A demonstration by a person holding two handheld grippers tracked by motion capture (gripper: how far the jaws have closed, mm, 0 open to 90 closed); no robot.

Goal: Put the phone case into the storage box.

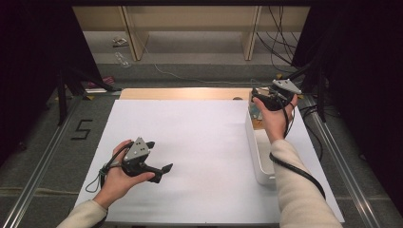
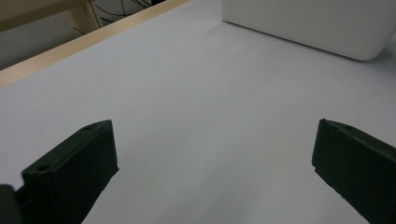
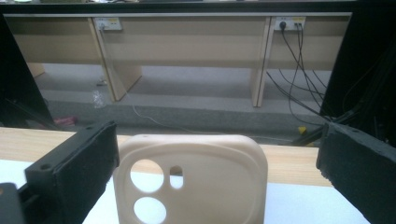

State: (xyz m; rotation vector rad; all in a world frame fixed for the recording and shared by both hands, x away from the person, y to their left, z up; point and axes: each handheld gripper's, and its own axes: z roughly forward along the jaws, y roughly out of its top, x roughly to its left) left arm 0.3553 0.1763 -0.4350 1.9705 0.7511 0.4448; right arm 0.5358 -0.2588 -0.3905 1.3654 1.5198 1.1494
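So the right gripper (image 1: 259, 96) has its jaws wide apart, with the phone case (image 3: 191, 179) standing between them, over the bin's (image 1: 259, 161) far end. I'd centre it before squeezing. Left gripper (image 1: 159, 166) hovers open over the table (image 1: 199, 142).

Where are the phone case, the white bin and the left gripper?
phone case (image 3: 196, 182), right gripper view, its flat back beside the camera holes.
white bin (image 1: 259, 161), high view, its long near wall.
left gripper (image 1: 159, 161), high view, between its jaw tips.
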